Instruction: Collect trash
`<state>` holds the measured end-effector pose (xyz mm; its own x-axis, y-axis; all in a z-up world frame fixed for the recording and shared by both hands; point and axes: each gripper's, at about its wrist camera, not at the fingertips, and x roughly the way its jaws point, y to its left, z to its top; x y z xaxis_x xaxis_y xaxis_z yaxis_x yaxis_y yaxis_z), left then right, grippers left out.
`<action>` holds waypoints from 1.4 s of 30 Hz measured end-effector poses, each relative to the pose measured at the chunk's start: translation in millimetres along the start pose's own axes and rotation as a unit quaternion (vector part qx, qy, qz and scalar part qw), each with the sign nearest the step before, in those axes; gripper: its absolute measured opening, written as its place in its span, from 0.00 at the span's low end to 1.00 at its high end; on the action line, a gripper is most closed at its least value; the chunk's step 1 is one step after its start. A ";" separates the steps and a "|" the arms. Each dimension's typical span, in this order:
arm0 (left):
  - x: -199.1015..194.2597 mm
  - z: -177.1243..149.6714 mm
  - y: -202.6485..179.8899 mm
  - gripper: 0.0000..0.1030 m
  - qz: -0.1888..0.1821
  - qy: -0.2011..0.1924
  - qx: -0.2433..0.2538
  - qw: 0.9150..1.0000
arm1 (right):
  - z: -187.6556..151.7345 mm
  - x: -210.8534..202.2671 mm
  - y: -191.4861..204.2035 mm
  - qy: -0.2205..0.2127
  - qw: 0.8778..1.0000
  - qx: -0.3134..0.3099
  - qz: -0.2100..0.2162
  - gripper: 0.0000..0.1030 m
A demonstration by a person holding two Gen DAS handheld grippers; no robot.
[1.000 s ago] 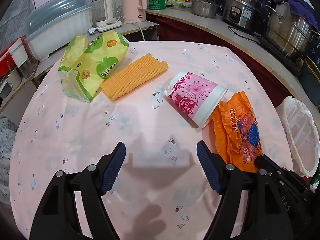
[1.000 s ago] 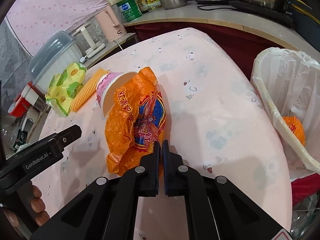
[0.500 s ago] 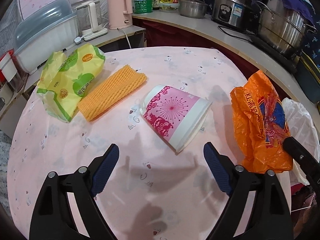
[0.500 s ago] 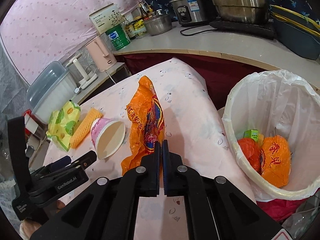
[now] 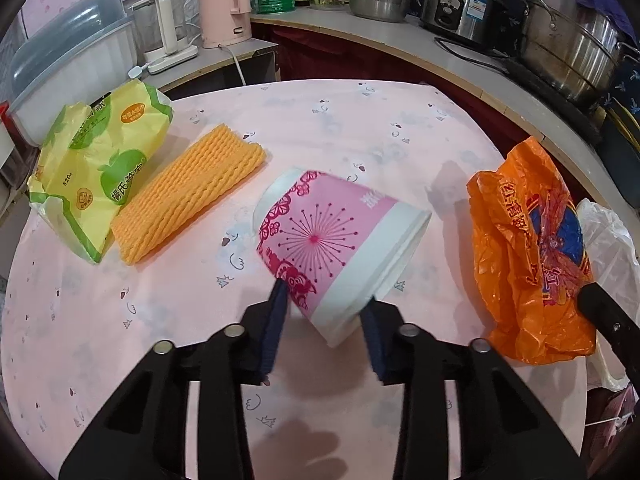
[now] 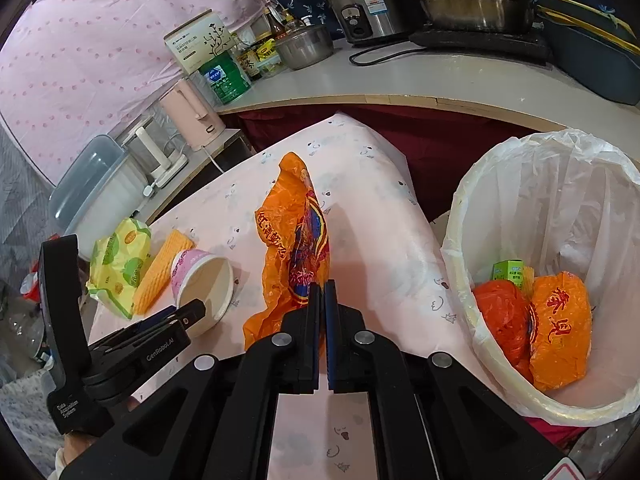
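Pink paper cup [image 5: 336, 248] on its side on the table [image 5: 120, 340], rim end between the left gripper [image 5: 326, 316] jaws, closing, pads at or just short of the cup wall, contact unclear; foam net [image 5: 188, 200] and yellow-green bag [image 5: 100, 168] well beyond, left of those jaws. Orange bag [image 6: 296, 240] pinched in the fully closed right gripper [image 6: 322, 292], hanging up ahead of the jaws, clear of the table. White-lined bin [image 6: 560, 264] right of those jaws, orange bags inside.
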<state>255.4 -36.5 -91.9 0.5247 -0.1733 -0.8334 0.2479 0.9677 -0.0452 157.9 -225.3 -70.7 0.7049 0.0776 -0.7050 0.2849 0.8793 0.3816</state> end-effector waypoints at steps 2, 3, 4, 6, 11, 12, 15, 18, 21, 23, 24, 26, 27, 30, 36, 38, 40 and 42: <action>-0.6 -0.5 0.8 0.07 0.000 0.003 -0.003 1.000 | 0.2 -0.7 -0.2 -0.001 1.000 0.001 0.001 0.03; -1.9 -0.7 1.4 0.04 0.000 0.002 -0.006 1.000 | 0.4 -1.4 -0.1 -0.002 1.000 0.000 0.002 0.03; -3.9 -0.7 1.9 0.03 -0.001 0.001 -0.007 1.000 | 0.3 -2.7 0.4 -0.003 1.000 0.001 0.002 0.03; -9.8 -0.7 1.3 0.03 -0.001 -0.004 -0.008 1.000 | 0.5 -7.4 0.9 -0.007 1.000 0.001 0.004 0.03; -32.6 -0.3 -6.8 0.02 -0.007 -0.022 -0.004 1.000 | 2.4 -24.6 2.1 -0.022 1.000 0.001 0.009 0.03; -37.7 -0.1 -9.3 0.02 -0.009 -0.025 -0.003 1.000 | 3.7 -28.1 1.3 -0.025 1.000 0.001 0.009 0.03; -52.0 -0.1 -19.6 0.02 -0.016 -0.035 0.002 0.999 | 4.5 -42.0 -1.6 -0.035 0.999 0.002 0.012 0.03; -64.9 -1.6 -32.1 0.02 -0.022 -0.044 0.010 0.999 | 5.5 -56.3 -5.5 -0.047 0.999 0.004 0.013 0.03; -76.8 -4.3 -47.4 0.02 -0.031 -0.050 0.019 0.998 | 6.3 -70.3 -11.2 -0.057 0.998 0.008 0.012 0.03; -82.5 -6.4 -58.7 0.02 -0.036 -0.053 0.025 0.998 | 6.2 -80.7 -17.4 -0.065 0.998 0.012 0.011 0.03; -85.9 -7.6 -65.1 0.02 -0.040 -0.055 0.029 0.997 | 7.1 -85.2 -21.3 -0.069 0.997 0.014 0.010 0.03; -91.8 -9.8 -76.0 0.02 -0.047 -0.056 0.035 0.997 | 7.7 -94.9 -29.9 -0.077 0.997 0.020 0.008 0.03; -94.6 -10.9 -82.2 0.02 -0.051 -0.057 0.039 0.996 | 7.8 -100.3 -34.9 -0.081 0.996 0.023 0.006 0.03; -102.2 -14.6 -101.0 0.02 -0.062 -0.059 0.051 0.995 | 6.8 -114.4 -49.2 -0.092 0.995 0.034 0.001 0.03; -115.1 -21.0 -141.0 0.02 -0.081 -0.064 0.082 0.991 | 4.5 -140.1 -80.8 -0.112 0.992 0.058 -0.014 0.03; -117.5 -22.5 -153.9 0.03 -0.087 -0.064 0.091 0.990 | 3.2 -146.6 -91.7 -0.117 0.991 0.066 -0.020 0.03; -119.6 -25.3 -167.7 0.03 -0.094 -0.063 0.101 0.988 | 1.9 -152.8 -102.3 -0.122 0.989 0.074 -0.026 0.03; -120.5 -28.1 -179.5 0.03 -0.101 -0.061 0.109 0.987 | 1.0 -157.7 -110.9 -0.126 0.988 0.081 -0.031 0.03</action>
<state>124.9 -184.1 1.1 0.5379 -0.3919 -0.7464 0.5196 0.8513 -0.0725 15.8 -335.5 -1.2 0.8163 -0.1106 -0.5669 0.4178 0.7908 0.4473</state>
